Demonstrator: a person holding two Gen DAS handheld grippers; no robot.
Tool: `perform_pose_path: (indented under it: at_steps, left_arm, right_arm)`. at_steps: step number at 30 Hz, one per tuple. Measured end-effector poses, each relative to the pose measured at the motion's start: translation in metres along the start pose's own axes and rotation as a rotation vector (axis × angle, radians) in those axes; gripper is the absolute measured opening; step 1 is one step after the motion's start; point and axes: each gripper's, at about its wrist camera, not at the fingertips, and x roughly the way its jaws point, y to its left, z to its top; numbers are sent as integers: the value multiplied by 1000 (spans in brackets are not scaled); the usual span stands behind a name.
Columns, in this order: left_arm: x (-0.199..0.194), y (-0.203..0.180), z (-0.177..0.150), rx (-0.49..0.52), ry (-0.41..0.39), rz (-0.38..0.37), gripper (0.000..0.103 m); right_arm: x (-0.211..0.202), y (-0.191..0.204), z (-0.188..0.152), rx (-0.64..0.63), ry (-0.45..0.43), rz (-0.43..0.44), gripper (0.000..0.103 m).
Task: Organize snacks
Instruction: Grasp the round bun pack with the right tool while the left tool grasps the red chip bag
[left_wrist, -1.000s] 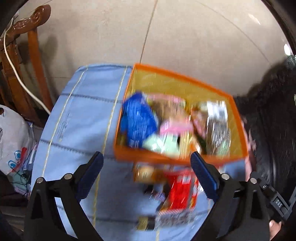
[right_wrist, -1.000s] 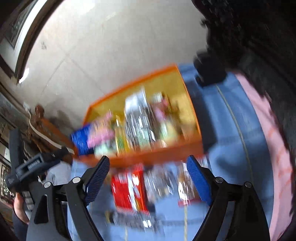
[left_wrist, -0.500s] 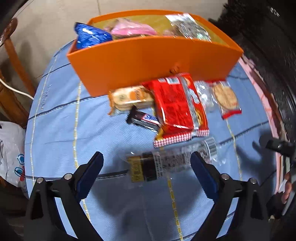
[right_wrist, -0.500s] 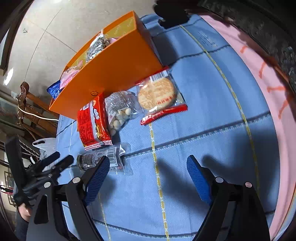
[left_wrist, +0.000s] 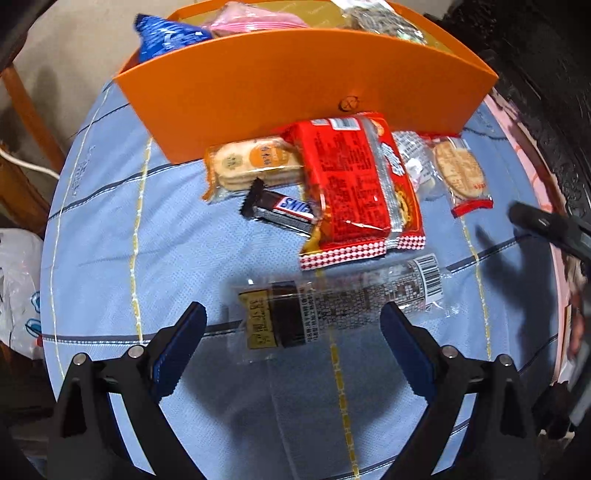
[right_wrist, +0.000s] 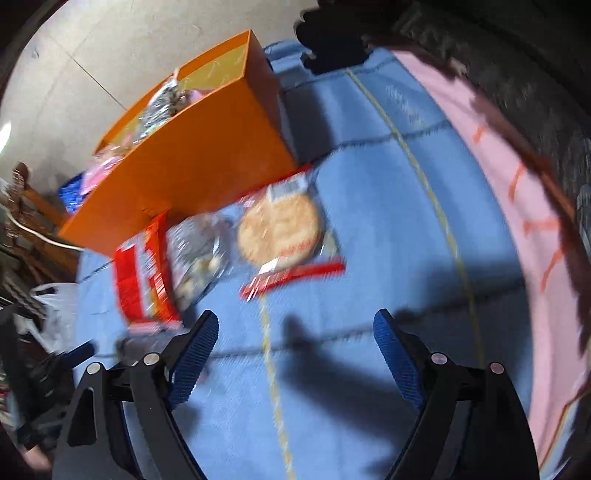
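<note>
Clear-wrapped snack (left_wrist: 334, 306) between spread left tongs (left_wrist: 293, 350), untouched

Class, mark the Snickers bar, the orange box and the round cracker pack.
Snickers bar (left_wrist: 286, 210), left wrist view, on its wrapper.
Orange box (left_wrist: 295, 81), left wrist view, front wall.
Round cracker pack (right_wrist: 279, 229), right wrist view, cracker face.

This looks like a room in a home. The desk (left_wrist: 110, 236) is covered with a blue quilted cloth with yellow and dark stripes, laid over a pink one that shows at the edge (right_wrist: 517, 192). Beyond it lies a floor of large pale tiles (right_wrist: 110, 48). A carved wooden chair (left_wrist: 22, 110) stands beside the desk with a white cable (left_wrist: 33, 168) draped across it, and a white plastic shopping bag (left_wrist: 18, 288) sits below.
</note>
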Motion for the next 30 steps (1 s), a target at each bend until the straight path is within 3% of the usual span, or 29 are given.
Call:
perform_pose_path:
  at_steps: [8,15,18,22,25,30]
  left_arm:
    - [-1,33,0,-114,21,-8,93]
    - [6,43,5,-152,40,-17,93]
    - [10,42,6,-146,55,-21,93]
    - [10,37,11,-132,50,-22,93]
    - [6,32,17,-124,37,-26,93]
    - [1,25,31,-116,23,-30,93]
  right_arm:
    - [49,29,40,-109,15,-125,88]
    - [76,43,44,-212,18,-191,96]
    - [77,41,46,-219,30,-178,97]
    - [68,43,43,-264,29,-168,73]
    - [61,38,35,-254,50,-130,72]
    - [39,12,9,-124,55,-37,73]
